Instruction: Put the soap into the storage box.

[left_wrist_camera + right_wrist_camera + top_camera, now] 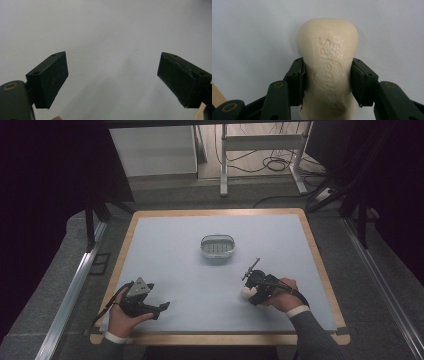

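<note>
A cream bar of soap (329, 62) with raised lettering lies on the pale blue mat, and my right gripper (327, 80) is shut on its narrow waist, both pads pressing its sides. In the high view the soap (246, 293) peeks out at the left of the right gripper (254, 292), near the mat's front right. A small oval soap dish (217, 246) with a slotted insert stands at the middle of the mat, beyond the right gripper. My left gripper (161, 309) rests at the front left, and its jaws (113, 80) stand wide open over bare mat.
The mat (200, 270) covers a wooden-edged table (129, 240). Metal rails (70, 300) run along both sides. Behind the table stand a white frame's legs (224, 165) with loose cables (280, 162) on the floor.
</note>
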The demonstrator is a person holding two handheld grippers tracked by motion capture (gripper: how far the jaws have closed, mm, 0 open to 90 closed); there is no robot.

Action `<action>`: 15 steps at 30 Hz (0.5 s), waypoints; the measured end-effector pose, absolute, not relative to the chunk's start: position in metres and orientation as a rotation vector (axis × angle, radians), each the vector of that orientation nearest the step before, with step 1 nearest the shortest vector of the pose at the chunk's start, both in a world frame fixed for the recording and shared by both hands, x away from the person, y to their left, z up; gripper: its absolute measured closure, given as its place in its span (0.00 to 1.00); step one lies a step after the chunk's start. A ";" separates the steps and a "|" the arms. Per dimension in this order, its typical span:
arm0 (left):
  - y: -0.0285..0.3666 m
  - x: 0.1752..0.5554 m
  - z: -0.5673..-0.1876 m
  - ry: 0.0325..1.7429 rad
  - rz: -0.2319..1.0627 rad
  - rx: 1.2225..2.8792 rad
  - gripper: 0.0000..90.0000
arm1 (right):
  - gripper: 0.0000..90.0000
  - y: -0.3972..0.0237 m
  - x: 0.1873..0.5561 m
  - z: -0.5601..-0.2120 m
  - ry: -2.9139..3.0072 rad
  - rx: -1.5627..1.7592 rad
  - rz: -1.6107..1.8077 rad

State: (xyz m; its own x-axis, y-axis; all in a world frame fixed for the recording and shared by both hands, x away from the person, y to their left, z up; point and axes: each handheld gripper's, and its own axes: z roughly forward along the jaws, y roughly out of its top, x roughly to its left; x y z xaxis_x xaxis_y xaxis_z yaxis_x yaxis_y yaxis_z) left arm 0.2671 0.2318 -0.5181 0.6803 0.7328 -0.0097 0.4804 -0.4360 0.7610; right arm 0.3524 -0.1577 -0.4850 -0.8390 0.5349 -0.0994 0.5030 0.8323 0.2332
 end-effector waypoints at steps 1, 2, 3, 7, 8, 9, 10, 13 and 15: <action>0.232 0.267 -0.518 0.928 0.416 2.118 0.11 | 0.55 -0.158 0.353 -0.484 2.848 0.819 0.296; 0.232 0.267 -0.518 0.925 0.417 2.120 0.11 | 0.55 -0.159 0.354 -0.482 2.845 0.810 0.296; 0.233 0.267 -0.517 0.927 0.419 2.122 0.11 | 0.55 -0.159 0.354 -0.480 2.835 0.824 0.312; 0.233 0.267 -0.517 0.929 0.420 2.116 0.11 | 0.55 -0.162 0.356 -0.471 2.822 0.809 0.332; 0.233 0.267 -0.517 0.929 0.418 2.116 0.11 | 0.55 -0.162 0.356 -0.469 2.815 0.818 0.337; 0.232 0.267 -0.517 0.929 0.417 2.117 0.11 | 0.55 -0.162 0.357 -0.467 2.811 0.814 0.345; 0.232 0.267 -0.518 0.927 0.417 2.118 0.11 | 0.55 -0.162 0.358 -0.465 2.815 0.812 0.347; 0.232 0.267 -0.518 0.928 0.417 2.118 0.11 | 0.55 -0.161 0.360 -0.462 2.800 0.814 0.351; 0.233 0.267 -0.517 0.927 0.419 2.123 0.11 | 0.55 -0.161 0.363 -0.461 2.805 0.816 0.366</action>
